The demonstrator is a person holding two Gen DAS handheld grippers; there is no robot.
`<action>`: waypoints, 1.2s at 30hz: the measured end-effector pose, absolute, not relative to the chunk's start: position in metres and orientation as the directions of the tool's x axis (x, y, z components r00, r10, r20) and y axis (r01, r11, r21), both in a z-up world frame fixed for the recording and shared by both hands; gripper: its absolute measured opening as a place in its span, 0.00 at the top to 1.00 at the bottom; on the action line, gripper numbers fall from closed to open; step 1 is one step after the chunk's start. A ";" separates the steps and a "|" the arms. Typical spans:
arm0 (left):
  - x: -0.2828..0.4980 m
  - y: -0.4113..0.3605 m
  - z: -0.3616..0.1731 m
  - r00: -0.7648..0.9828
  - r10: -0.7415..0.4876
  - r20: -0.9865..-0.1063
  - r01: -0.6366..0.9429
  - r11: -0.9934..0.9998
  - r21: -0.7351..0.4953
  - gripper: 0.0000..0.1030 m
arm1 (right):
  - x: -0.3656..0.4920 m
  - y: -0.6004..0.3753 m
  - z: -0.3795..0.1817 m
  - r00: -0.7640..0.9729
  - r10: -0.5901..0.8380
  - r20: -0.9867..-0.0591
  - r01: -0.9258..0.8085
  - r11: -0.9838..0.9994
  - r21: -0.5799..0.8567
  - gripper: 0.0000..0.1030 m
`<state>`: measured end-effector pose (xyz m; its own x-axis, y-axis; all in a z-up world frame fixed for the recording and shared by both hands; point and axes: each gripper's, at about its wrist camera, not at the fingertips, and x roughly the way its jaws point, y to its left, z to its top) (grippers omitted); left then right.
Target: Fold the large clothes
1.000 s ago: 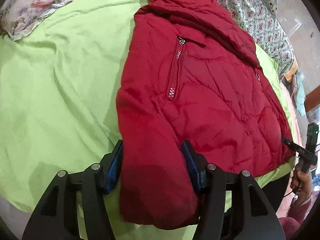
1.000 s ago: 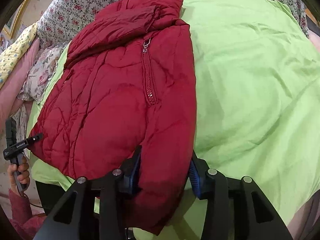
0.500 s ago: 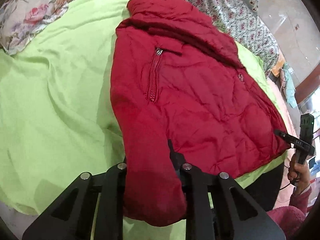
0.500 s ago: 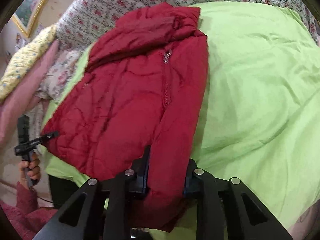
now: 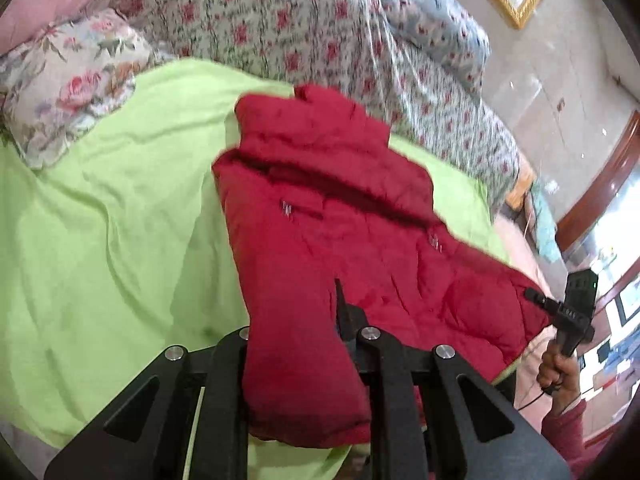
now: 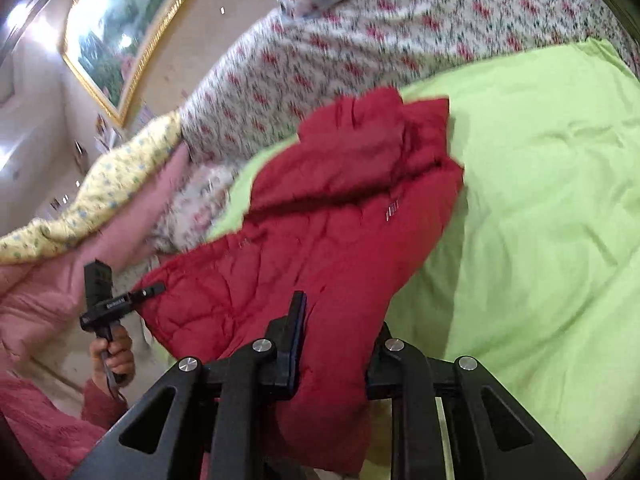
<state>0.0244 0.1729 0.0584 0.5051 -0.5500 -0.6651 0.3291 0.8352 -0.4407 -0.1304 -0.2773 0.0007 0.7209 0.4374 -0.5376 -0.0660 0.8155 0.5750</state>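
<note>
While both jaws pinch its hem corners, red jacket (image 5: 320, 248) lifted off green sheet (image 5: 100, 240)

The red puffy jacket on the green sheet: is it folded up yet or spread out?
Mostly spread out. The red puffy jacket lies open across the green sheet, only its near hem pinched by the left gripper and right gripper.

Both wrist views close over the red jacket (image 5: 320, 264), facing the floral bedding (image 6: 360, 48), somewhat blurred
</note>
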 end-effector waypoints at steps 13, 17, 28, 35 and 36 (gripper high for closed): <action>0.079 0.168 0.084 0.620 -0.509 -0.597 0.263 0.852 -0.454 0.86 | -0.084 -0.298 0.030 0.846 0.312 -0.433 -0.046 0.851 0.522 0.80; 0.094 0.159 0.088 0.649 -0.480 -0.590 0.241 0.865 -0.439 0.85 | -0.065 -0.303 0.035 0.857 0.277 -0.435 -0.024 0.865 0.502 0.80; 0.141 0.141 0.093 0.665 -0.442 -0.603 0.173 0.876 -0.450 0.84 | -0.016 -0.316 0.044 0.869 0.234 -0.436 0.016 0.867 0.497 0.79; 0.172 0.129 0.090 0.676 -0.409 -0.613 0.138 0.887 -0.440 0.84 | 0.019 -0.322 0.044 0.872 0.194 -0.449 0.057 0.871 0.488 0.79; 0.179 0.127 0.087 0.679 -0.399 -0.617 0.128 0.891 -0.435 0.84 | 0.025 -0.322 0.043 0.872 0.184 -0.453 0.066 0.874 0.481 0.79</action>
<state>0.1790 0.1267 0.0873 0.6787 -0.3987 -0.6168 0.1283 0.8913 -0.4349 0.0254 -0.3224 0.0432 0.8722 0.1839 -0.4533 0.0655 0.8744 0.4807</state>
